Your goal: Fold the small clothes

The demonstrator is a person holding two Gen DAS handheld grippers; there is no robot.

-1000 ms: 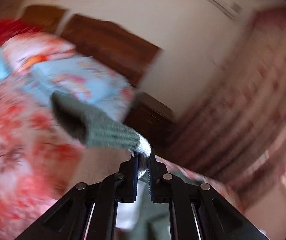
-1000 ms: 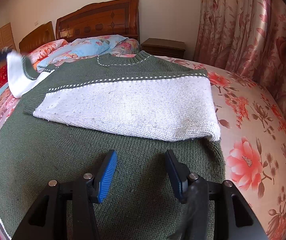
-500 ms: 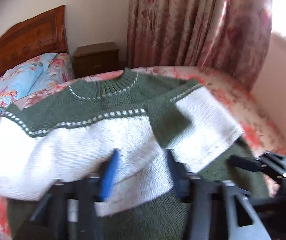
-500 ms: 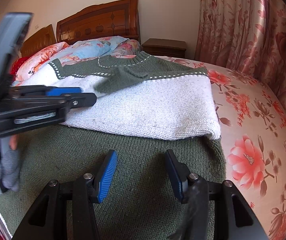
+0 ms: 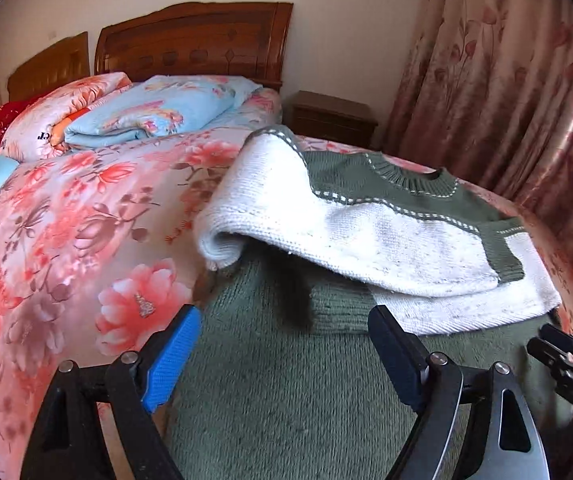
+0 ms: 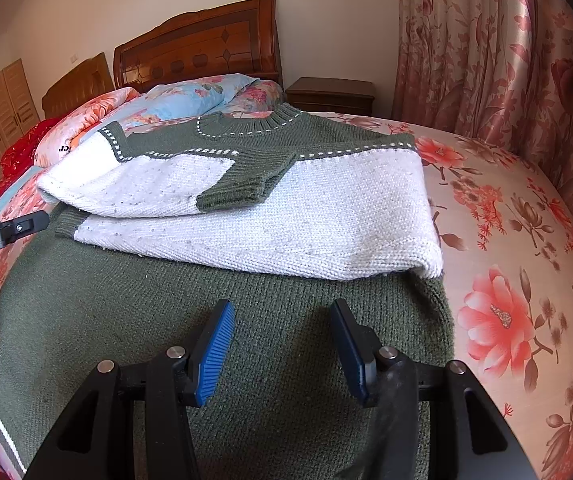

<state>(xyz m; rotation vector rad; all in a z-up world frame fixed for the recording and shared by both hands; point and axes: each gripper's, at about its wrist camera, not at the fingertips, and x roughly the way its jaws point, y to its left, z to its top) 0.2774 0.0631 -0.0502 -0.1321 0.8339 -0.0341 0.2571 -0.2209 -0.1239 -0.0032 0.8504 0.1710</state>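
While spread over everything: flowered bedspread
Bed (image 6: 506, 208): covered in pink and red flower print, wooden headboard (image 6: 206, 48) at far end, against wall.
Curtain (image 6: 486, 40): floral, hanging beside bed on right of right wrist view.
Pillows (image 5: 158, 112): blue and pink, stacked below headboard.
Nightstand (image 6: 330, 94): dark wood, between headboard and curtain.
Sweater (image 6: 246, 216): green and white knit, flat on bed, collar toward headboard; both sleeves (image 6: 242, 190) folded across white chest band, green cuff resting on top; green lower body toward cameras.
Right gripper (image 6: 282, 344): jaws wide apart, blue pads empty, low over sweater's green lower body.
Left gripper (image 5: 282, 356): jaws wide apart, holding nothing, over sweater's left edge, near folded sleeve.
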